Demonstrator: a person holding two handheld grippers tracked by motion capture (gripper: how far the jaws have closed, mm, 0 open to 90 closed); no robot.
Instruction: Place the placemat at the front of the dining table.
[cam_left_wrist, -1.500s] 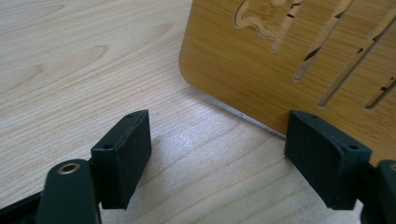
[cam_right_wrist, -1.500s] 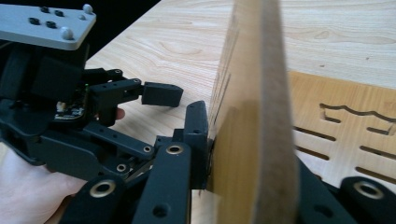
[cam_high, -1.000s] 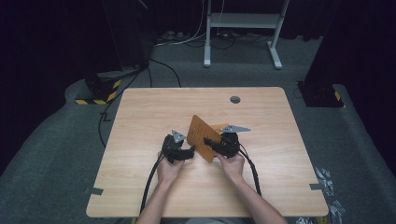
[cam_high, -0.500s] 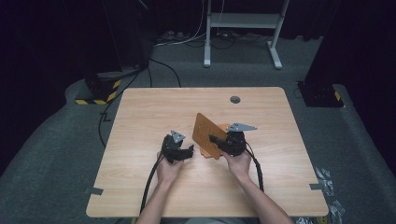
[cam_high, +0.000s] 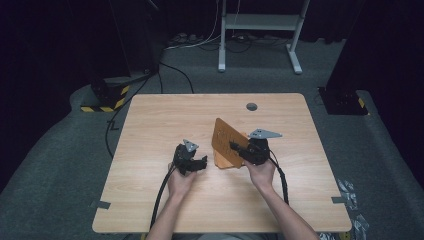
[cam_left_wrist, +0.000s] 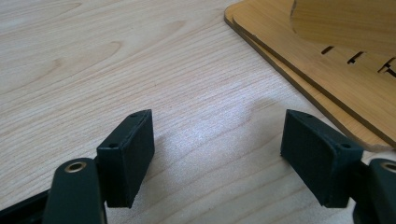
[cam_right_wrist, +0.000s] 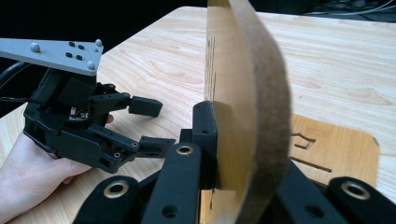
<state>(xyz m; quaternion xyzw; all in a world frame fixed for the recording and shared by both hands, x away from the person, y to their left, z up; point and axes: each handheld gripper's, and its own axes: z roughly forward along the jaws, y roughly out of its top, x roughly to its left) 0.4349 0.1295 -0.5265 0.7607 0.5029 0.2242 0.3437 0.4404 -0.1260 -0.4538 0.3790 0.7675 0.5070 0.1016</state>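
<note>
— What have you got hold of there?

— My right gripper (cam_high: 239, 149) is clamped on a thin wooden panel (cam_high: 226, 140), jaws pinching both faces near its lower edge. The panel stands tilted up off the surface (cam_high: 150, 120), above the flat wooden boards (cam_high: 225, 162) that lie on it.

— And your other hand?

— My left gripper (cam_high: 199, 162) rests low over the bare surface just beside those boards, jaws spread wide with nothing between them. In the left gripper view, the boards' edges (cam_left_wrist: 299, 79) sit stacked one on another, off to the side of my jaws.

— How do you expect the panel to behave?

— Stiff and light, I'd judge; it looks like cut plywood or fibreboard, with slots through it (cam_right_wrist: 208, 51) and a fuzzy, raw-looking edge (cam_right_wrist: 273, 102). It shouldn't flex much, but a thin sheet held near one edge will want to swing around the jaws, and the smooth faces could let it slip.

— Where would you take it, then?

— On a plain stretch of face, well clear of the slots, where the wood is probably weakest. If it needs steadying, my free left jaws could take the opposite edge. I wouldn't squeeze on a corner; those look likeliest to chip.
</note>
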